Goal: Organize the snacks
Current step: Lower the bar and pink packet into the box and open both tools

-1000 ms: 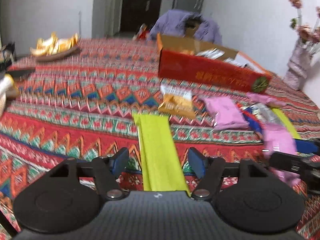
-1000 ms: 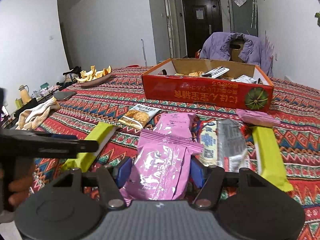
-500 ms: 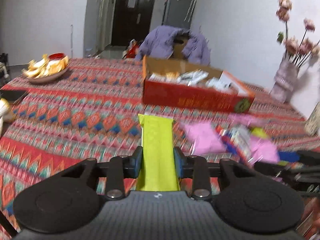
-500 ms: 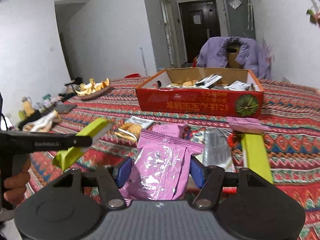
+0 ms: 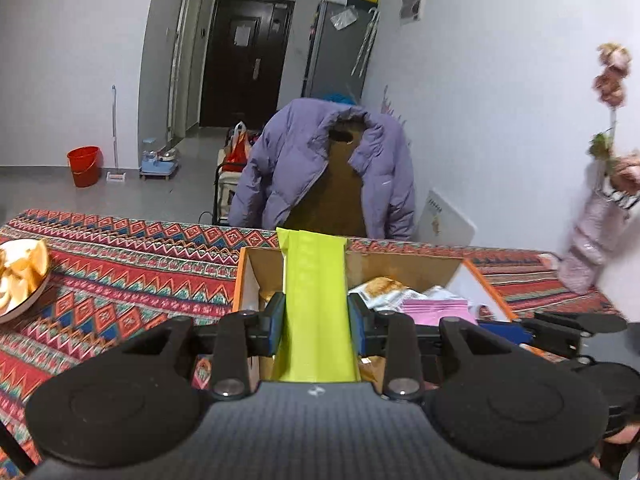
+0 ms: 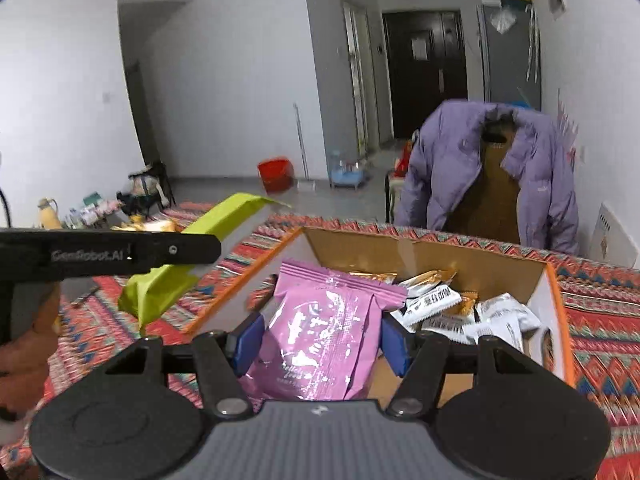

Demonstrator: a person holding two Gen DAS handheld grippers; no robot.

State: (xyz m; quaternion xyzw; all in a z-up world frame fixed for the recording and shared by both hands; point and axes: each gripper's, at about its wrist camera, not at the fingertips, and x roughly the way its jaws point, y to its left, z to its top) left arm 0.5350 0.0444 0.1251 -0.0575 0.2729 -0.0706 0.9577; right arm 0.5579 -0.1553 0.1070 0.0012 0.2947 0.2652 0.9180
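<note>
My left gripper [image 5: 316,324] is shut on a long lime-green snack pack [image 5: 314,304] and holds it over the near edge of the open cardboard box [image 5: 404,270]. The green pack also shows in the right wrist view [image 6: 192,256], left of the box [image 6: 432,260]. My right gripper [image 6: 322,340] is shut on a pink foil snack bag [image 6: 320,332], held above the box's near left part. Several white, gold and pink snack packets [image 6: 460,308] lie inside the box.
A patterned red cloth [image 5: 132,276] covers the table. A plate of orange pieces [image 5: 20,280] sits at the left edge. A vase with flowers [image 5: 592,232] stands at the right. A chair with a purple jacket [image 5: 324,172] stands behind the table.
Both grippers have lifted their packs off the cloth and moved forward to the box. The left gripper closed on the green pack a second ago.
</note>
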